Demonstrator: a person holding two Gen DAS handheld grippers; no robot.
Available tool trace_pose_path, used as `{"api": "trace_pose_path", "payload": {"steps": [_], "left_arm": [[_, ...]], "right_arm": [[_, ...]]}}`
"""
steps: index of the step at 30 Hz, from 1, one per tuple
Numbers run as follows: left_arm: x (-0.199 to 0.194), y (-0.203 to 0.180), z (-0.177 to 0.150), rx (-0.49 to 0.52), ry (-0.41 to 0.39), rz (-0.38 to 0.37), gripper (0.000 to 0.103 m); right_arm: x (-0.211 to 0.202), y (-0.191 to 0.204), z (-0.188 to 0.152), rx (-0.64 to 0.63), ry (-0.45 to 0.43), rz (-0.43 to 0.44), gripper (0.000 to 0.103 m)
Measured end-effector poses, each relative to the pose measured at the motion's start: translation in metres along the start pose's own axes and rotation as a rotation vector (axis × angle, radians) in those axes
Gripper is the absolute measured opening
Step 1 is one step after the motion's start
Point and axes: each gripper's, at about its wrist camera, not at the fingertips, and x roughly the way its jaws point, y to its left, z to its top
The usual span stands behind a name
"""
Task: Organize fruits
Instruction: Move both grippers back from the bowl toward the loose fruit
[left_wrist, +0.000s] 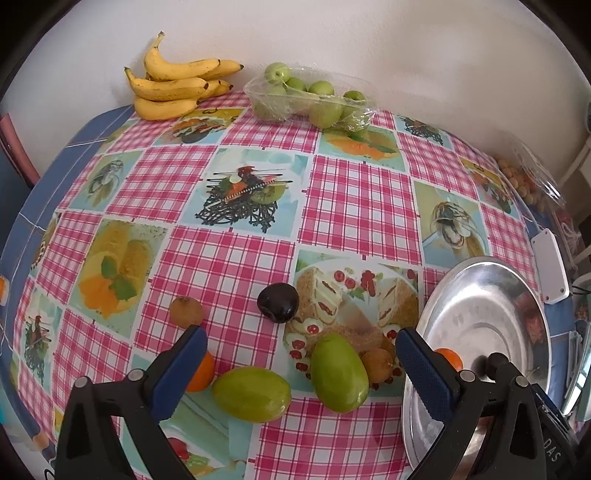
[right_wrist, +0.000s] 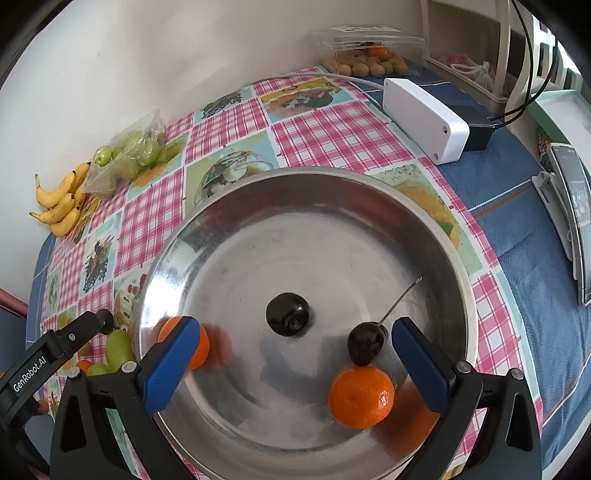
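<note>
My left gripper (left_wrist: 300, 334) hangs open over the checked tablecloth, nothing between its fingers. Below it lie two green fruits (left_wrist: 251, 393) (left_wrist: 340, 373), a dark plum (left_wrist: 277, 302), two small brown fruits (left_wrist: 186, 312) (left_wrist: 376, 364) and a tangerine (left_wrist: 201, 371) half hidden by the left finger. To its right is the metal plate (left_wrist: 480, 325). My right gripper (right_wrist: 295, 326) stands open above that plate (right_wrist: 332, 221). In the plate lie a dark cherry (right_wrist: 288, 319), a stemmed cherry (right_wrist: 365, 343) and two tangerines (right_wrist: 361, 397) (right_wrist: 195, 349). No pad touches them.
Bananas (left_wrist: 173, 86) and a clear tray of green fruits (left_wrist: 306, 98) sit by the far wall. A clear box of small brown fruits (right_wrist: 369, 59), a white box (right_wrist: 424, 114), a black adapter (right_wrist: 478, 129) and a phone on a stand (right_wrist: 570, 206) lie beyond and right of the plate.
</note>
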Motion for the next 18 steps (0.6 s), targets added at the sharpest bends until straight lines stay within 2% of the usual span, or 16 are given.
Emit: {"api": "trace_pose_path", "payload": {"steps": [9,18], "left_arm": [[-0.003,0.008,0.001,0.016,0.01,0.015,0.103],[-0.021,0.032,0.009,0.036,-0.037,0.066,0.103]], "right_arm": [[-0.008,0.006,-0.005,-0.024,-0.002,-0.018,0.103],[-0.022,0.024,-0.012,-0.027,-0.012,-0.012,0.103]]}}
